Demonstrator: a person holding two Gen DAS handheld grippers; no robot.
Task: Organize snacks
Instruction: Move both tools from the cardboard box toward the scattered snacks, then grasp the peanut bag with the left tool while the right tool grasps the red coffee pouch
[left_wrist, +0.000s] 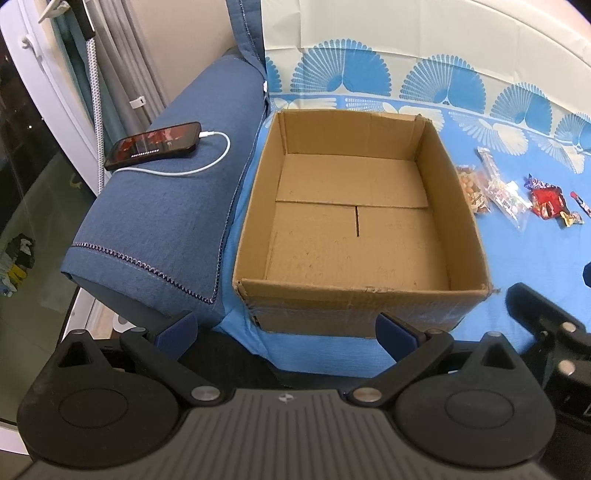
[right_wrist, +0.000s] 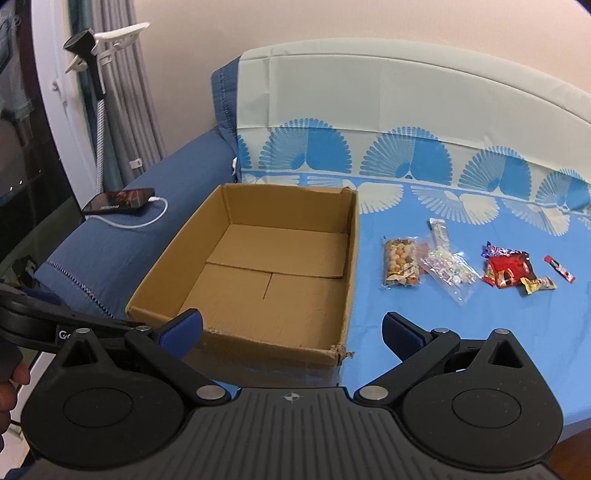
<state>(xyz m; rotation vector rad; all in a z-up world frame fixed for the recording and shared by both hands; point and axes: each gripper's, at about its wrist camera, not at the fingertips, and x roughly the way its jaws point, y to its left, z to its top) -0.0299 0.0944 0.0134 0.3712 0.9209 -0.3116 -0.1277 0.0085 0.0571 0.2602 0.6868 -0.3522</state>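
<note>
Right gripper (right_wrist: 291, 328) wide apart, snacks (right_wrist: 447, 269) well ahead beside cardboard box (right_wrist: 343, 258).

Pretty much nothing readable here. The only lettering is a white "G" plus a cut-off second letter on the black left claw (right_wrist: 64, 334) in the right wrist view. The snack wrappers (right_wrist: 508, 271) and the phone screen (right_wrist: 118, 201) have print, but it's too blurry to read.
</note>
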